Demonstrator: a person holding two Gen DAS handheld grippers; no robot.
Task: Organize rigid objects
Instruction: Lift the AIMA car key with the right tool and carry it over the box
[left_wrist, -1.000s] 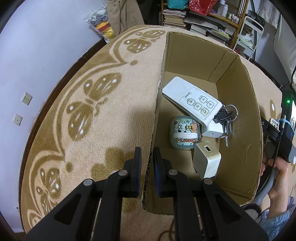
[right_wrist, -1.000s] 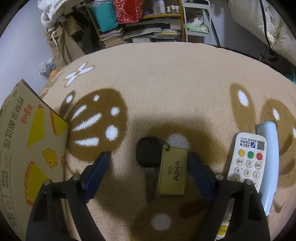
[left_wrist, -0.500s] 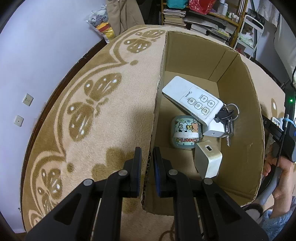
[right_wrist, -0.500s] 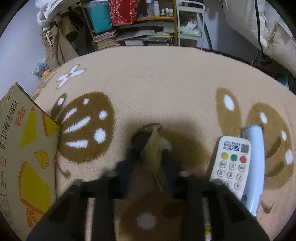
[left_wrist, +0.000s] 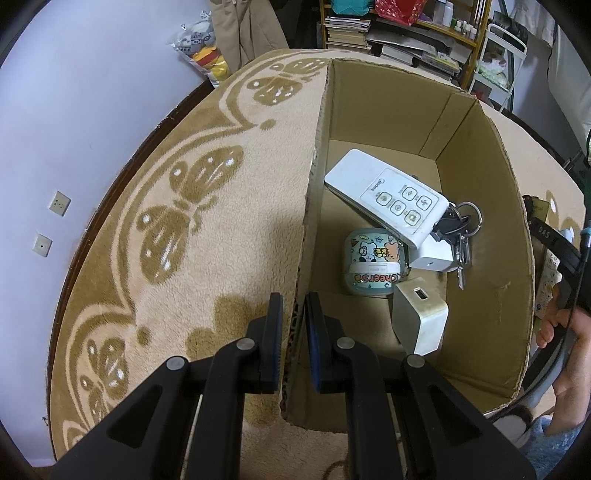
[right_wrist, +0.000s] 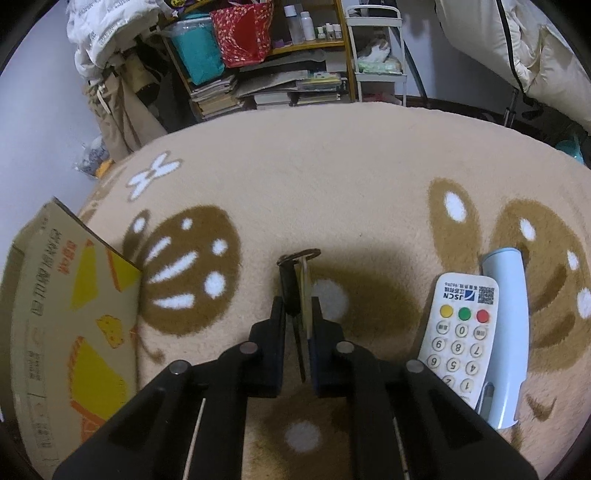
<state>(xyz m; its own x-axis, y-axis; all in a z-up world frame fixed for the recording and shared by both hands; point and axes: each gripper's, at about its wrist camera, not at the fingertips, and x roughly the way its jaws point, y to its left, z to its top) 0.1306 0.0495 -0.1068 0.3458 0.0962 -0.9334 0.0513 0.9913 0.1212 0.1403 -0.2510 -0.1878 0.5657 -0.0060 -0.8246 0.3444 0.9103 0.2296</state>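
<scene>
Left tool (left_wrist: 293, 317) clamps the cardboard box (left_wrist: 480, 236) wall, steadying it for loading. Right tool (right_wrist: 297, 317), nearly closed, pinches the key and tag (right_wrist: 295, 284) edge-on (above the rug (right_wrist: 332, 192)), right of the box.

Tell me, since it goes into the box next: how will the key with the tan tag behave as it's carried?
The key and tag sit edge-on between the right gripper fingers, so both probably stay put. They are joined only by a ring, so either could swing if the grip loosens. It looks light; it should drop easily into the cardboard box.
</scene>
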